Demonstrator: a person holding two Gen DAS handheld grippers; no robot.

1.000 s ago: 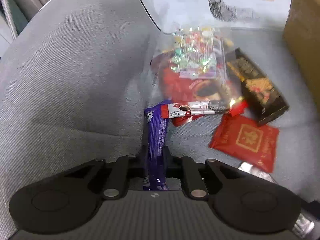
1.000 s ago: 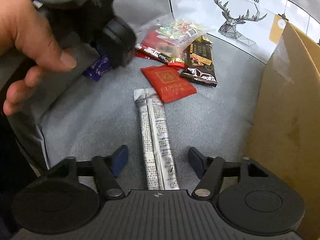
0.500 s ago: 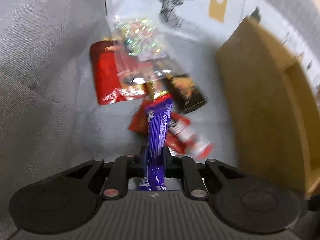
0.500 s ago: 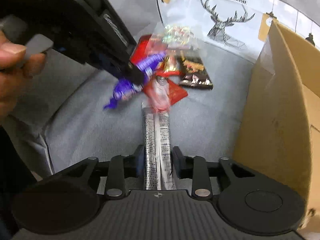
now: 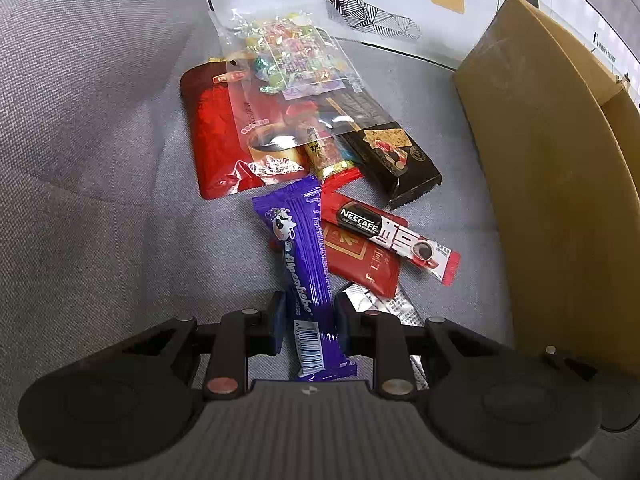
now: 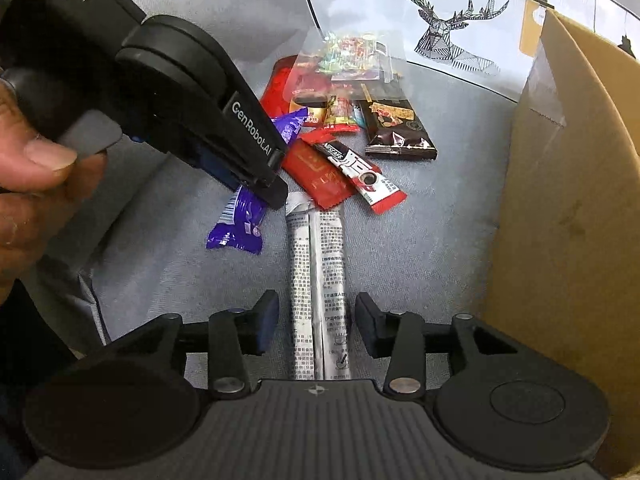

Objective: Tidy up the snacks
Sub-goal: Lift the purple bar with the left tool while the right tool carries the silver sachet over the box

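A purple Alpenliebe bar lies flat on the snack pile, between the fingers of my left gripper. Its jaws are opening and the pads stand just off the wrapper. In the right wrist view that gripper tilts down over the same bar. My right gripper straddles two silver sachets lying on the grey cushion. Its jaws are opening, with a gap on both sides. A Nescafé stick lies across a red sachet.
Behind lie a clear candy bag, a red pouch and a dark chocolate bar. A cardboard box stands at the right. A deer-print cushion is at the back. A person's hand holds the left gripper.
The left gripper swung from the cushion edge over the pile and its jaws parted; the purple bar went from edge-on to flat. The right jaws closed toward the silver sachets, then widened.
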